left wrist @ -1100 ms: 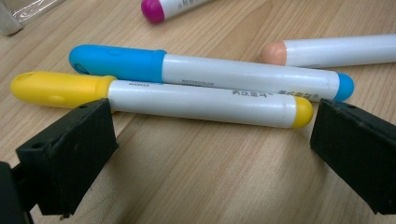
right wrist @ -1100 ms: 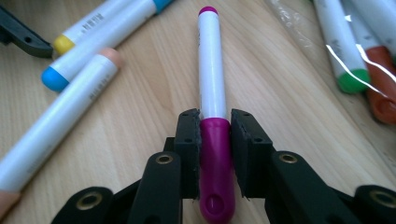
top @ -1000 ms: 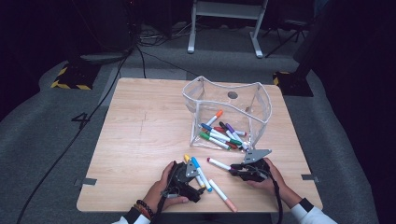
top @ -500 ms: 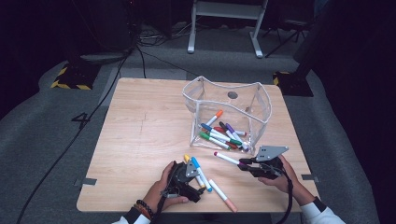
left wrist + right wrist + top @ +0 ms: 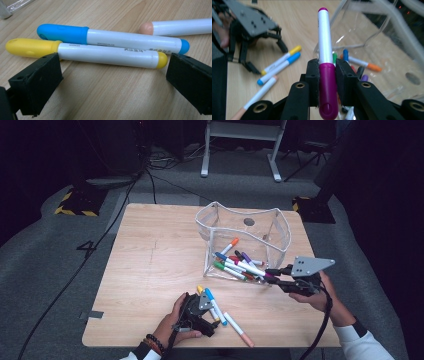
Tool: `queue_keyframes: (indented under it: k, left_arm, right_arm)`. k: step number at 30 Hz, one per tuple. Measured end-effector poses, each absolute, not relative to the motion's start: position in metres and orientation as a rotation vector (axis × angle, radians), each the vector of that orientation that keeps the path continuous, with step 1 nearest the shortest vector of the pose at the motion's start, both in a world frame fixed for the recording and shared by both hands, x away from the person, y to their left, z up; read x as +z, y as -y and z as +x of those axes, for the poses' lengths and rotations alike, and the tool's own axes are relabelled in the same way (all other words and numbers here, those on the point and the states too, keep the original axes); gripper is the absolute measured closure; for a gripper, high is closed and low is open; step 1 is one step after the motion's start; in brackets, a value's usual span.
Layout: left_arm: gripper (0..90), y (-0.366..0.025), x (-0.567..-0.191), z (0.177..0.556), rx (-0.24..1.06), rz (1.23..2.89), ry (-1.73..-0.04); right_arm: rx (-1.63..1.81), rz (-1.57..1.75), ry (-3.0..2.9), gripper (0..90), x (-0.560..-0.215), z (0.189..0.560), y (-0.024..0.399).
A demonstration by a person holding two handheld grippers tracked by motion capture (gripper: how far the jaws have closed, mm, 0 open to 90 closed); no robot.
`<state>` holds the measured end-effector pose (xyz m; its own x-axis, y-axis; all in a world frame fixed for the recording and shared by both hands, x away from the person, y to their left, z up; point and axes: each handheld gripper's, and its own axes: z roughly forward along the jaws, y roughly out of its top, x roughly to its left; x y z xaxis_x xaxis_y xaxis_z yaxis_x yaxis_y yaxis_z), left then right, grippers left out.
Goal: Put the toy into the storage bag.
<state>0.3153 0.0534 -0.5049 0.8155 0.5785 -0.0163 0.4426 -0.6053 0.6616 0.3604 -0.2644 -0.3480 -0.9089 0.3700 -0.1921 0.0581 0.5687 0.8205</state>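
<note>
table (image 5: 150,270): pale wood, matt grain
bin (image 5: 277,237): clear glossy plastic
magenta marker (image 5: 325,62): smooth glossy plastic; magenta cap
right gripper (image 5: 326,75): matt black plastic
floor (image 5: 50,270): grey rough carpet

Studio or lab recording space, not home. Small wooden counter (image 5: 150,270) stands alone on grey carpet (image 5: 45,285), surroundings dark. Black cables (image 5: 100,245) trail across floor, well beyond left gripper (image 5: 199,312). Yellow-black hazard tape (image 5: 75,205) marks low platform edge, far beyond that gripper. White metal stand legs (image 5: 240,150) at back, well beyond right gripper (image 5: 280,277). Number 4 (image 5: 86,247) marked on carpet beside counter.
</note>
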Motion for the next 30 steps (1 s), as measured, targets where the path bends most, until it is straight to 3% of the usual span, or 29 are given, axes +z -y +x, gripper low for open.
queue_keyframes:
  k: [16, 30]
  left_arm:
    - [0.5, -0.053, -0.505, 0.315, 0.261, 2.318, -0.747]
    - [0.5, -0.053, -0.505, 0.315, 0.261, 2.318, -0.747]
  right_arm:
    - [1.177, 0.407, -2.357, 74.5, -0.289, 0.419, 0.262]
    - [1.078, 0.553, -2.419, 74.4, -0.301, 0.489, 0.247]
